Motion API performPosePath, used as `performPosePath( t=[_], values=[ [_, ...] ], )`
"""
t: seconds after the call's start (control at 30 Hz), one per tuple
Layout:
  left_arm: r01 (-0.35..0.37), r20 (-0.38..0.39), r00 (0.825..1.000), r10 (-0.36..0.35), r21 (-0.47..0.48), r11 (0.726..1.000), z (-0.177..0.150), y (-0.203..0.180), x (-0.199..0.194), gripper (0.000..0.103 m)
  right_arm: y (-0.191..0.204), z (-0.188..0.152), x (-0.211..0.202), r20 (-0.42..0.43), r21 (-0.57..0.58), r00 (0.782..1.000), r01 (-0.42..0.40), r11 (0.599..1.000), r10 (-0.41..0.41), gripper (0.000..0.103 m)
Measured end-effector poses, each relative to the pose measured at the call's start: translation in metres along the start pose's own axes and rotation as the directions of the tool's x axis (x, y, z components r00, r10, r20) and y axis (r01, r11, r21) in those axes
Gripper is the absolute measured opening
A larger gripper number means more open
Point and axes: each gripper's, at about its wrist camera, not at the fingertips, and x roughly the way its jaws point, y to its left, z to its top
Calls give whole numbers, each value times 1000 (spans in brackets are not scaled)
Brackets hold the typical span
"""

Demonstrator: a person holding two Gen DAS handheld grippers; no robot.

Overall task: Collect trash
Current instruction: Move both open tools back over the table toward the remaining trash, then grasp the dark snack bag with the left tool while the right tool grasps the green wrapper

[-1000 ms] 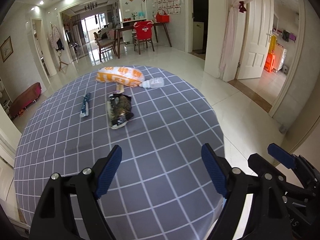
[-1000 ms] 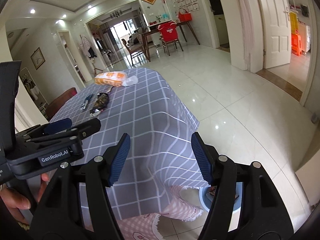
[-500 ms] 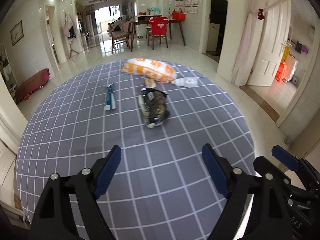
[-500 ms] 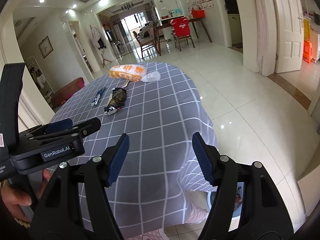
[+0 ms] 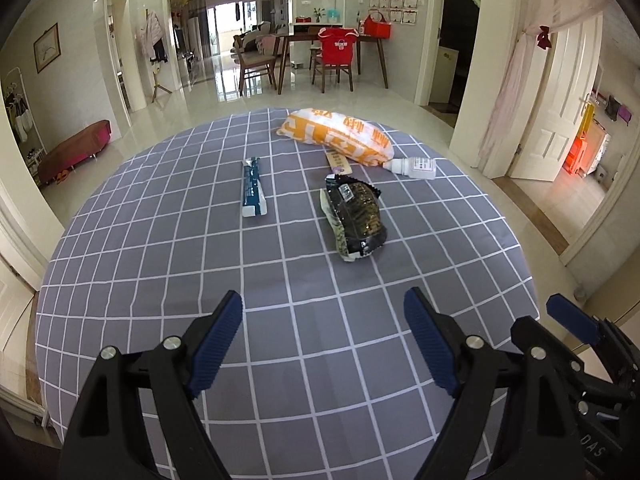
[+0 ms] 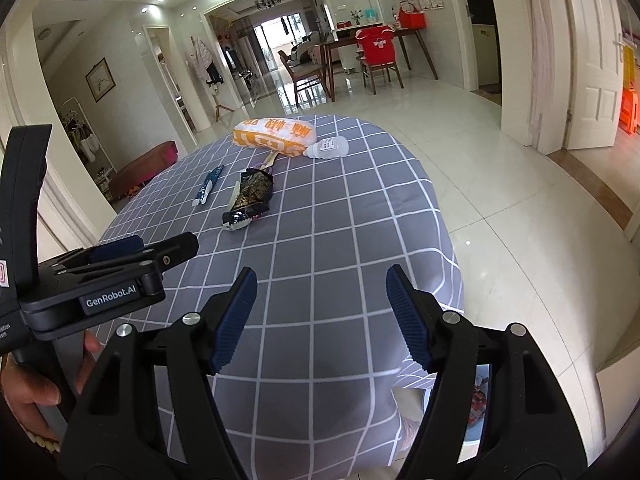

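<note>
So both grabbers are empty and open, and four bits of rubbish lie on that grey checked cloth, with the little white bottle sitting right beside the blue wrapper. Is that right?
Not quite. The white bottle lies beside the orange bag, touching its end, not beside the blue wrapper, as the left wrist view shows. The rest holds: left gripper and right gripper are open and empty.

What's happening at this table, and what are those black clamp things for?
A person is clearing trash off a table with a grey checked cloth, holding a clamp-like gripper in each hand. Both the left gripper and the right gripper hover over the near part of the table with jaws open and empty. Nothing is picked up yet: a dark snack wrapper, a blue-and-white packet, an orange-and-white bag, a small tag and a small white bottle lie farther back.
</note>
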Motion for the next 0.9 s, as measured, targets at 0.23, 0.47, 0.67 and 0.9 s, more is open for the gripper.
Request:
performPosePath(
  t=[0.23, 0.47, 0.67, 0.9],
  values=[
    [-5, -28, 1000, 4, -22, 1000, 0, 18, 10, 81, 1, 4, 9, -17, -4, 1000, 1, 1000, -1, 67],
    [8, -52, 999, -13, -96, 995, 2, 46, 19, 81, -5, 2, 12, -36, 8, 999, -1, 1000, 1, 67],
    [71, -41, 996, -75, -82, 994, 23, 28, 27, 81, -5, 9, 20, -41, 1, 999, 1, 1000, -1, 67],
    [59, -57, 997, -57, 27, 998, 50, -15, 51, 81, -11, 27, 28, -31, 4, 999, 19, 1000, -19, 67]
  ],
)
